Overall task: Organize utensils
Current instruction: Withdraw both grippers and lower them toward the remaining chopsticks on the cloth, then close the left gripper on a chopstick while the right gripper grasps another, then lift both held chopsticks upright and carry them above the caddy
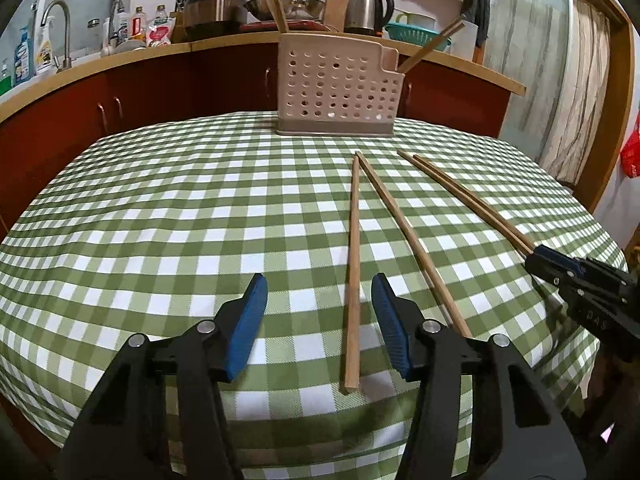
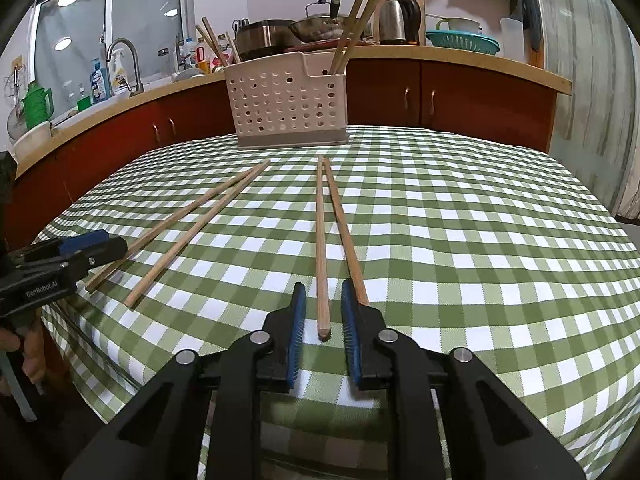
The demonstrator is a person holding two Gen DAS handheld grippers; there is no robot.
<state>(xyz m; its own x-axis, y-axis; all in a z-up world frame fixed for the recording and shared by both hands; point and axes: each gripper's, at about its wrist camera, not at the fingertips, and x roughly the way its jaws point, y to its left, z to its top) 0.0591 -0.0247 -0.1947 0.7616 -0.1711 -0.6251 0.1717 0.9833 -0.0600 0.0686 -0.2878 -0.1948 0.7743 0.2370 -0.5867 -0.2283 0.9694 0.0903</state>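
Several wooden chopsticks lie on the green checked tablecloth. A beige perforated utensil holder stands at the table's far edge with chopsticks upright in it; it also shows in the right wrist view. My left gripper is open, with one chopstick lying between its fingers and a second chopstick just to its right. My right gripper is open around the near end of one chopstick of the right pair, with the other chopstick beside its right finger. It shows at the right edge of the left wrist view.
A wooden counter with red cabinets runs behind the table, with a kettle, pots, bottles and a tap. A teal colander sits on the counter. A curtain hangs at the right.
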